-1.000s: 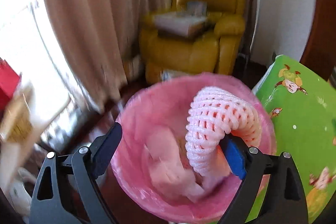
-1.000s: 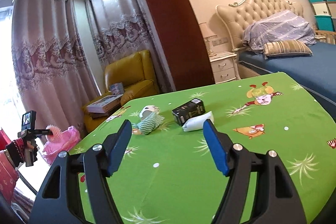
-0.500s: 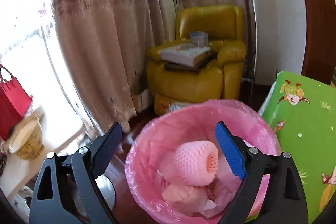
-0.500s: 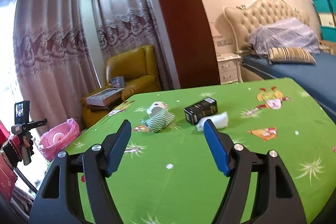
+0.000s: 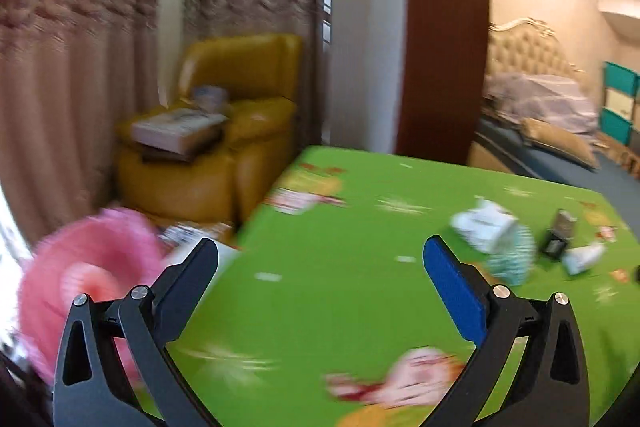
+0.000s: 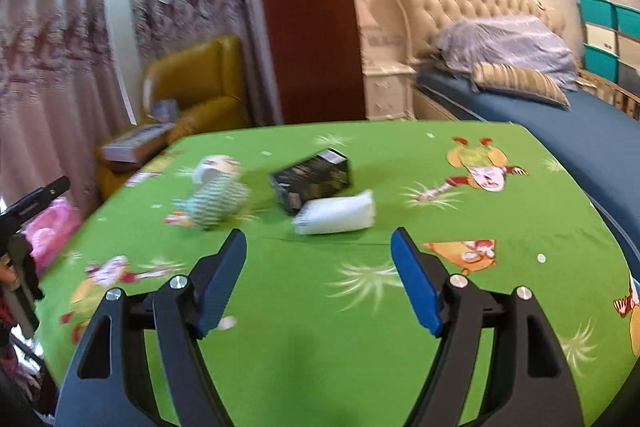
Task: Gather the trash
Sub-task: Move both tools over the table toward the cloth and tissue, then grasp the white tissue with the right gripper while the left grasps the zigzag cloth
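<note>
Green tabletop (image 6: 320, 347) bare before trash (image 6: 334, 217).

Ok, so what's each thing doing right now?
left gripper: empty, opening.
right gripper: empty, opening.
pink bin: beside the table, foam net inside.
black box: lying on the table.
white packet: lying against the box.
striped cup: tipped over.

No writing can be read: the print on the black box (image 6: 312, 177) and the white packet (image 6: 336, 213) is too blurred.
</note>
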A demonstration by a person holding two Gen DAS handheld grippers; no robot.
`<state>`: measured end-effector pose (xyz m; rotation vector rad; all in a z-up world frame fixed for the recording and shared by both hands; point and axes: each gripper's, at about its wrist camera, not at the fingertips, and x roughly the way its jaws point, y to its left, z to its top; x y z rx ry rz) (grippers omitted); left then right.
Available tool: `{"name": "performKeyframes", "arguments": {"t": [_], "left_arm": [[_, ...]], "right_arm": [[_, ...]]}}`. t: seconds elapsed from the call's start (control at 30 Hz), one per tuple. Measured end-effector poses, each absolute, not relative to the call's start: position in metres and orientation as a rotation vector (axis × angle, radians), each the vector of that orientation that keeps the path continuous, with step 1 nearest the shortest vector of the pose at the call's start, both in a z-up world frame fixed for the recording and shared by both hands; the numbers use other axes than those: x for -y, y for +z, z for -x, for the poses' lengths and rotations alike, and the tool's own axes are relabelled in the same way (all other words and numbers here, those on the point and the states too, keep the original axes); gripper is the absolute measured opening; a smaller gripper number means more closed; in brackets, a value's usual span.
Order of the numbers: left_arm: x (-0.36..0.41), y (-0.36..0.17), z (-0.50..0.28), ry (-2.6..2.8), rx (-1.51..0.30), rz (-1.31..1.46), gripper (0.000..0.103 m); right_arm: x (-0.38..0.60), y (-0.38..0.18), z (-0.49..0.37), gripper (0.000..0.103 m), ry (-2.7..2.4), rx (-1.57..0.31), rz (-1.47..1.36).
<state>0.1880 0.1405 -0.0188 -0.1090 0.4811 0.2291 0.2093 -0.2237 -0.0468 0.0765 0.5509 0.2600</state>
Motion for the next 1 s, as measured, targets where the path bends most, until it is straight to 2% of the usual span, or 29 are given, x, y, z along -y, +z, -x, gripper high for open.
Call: {"name": "performKeyframes", "arguments": {"t": [0.2,0.37,0.47,0.57,0.67,0.8,0.87,1.0], "left_arm": [[-0.078,-0.050,-0.232,0.082,-0.563,0.061,0.096],[-0.048,-0.064,-0.253,0.000,-0.617,0.049,0.096],[-0.042,-0.066,-0.260,-0.017,-0.621,0.046,0.096],[-0.039,-0.066,-0.262,-0.029,-0.626,0.028,0.096],[-0.034,-0.063,-0.267,-0.052,-0.640,0.013,0.096],[-0.024,-0.062,-0.278,-0.085,-0.662,0.005,0.096],[-0.018,-0.065,-0.287,-0.101,-0.675,0.001,0.096],[-0.006,-0.072,-0.305,-0.122,-0.717,-0.019,0.096]], "right_arm": [[0.231,-0.070,-0.271,0.072,0.219,-0.694,-0.119],[0.216,-0.078,-0.301,0.072,0.221,-0.760,-0.030],[0.201,-0.080,-0.314,0.073,0.236,-0.787,0.028],[0.190,-0.081,-0.323,0.078,0.228,-0.797,0.063],[0.186,-0.082,-0.329,0.077,0.226,-0.809,0.081],[0.195,-0.079,-0.324,0.048,0.207,-0.793,0.047],[0.205,-0.075,-0.317,0.039,0.203,-0.768,0.018],[0.227,-0.073,-0.308,0.032,0.182,-0.741,-0.065]]}}
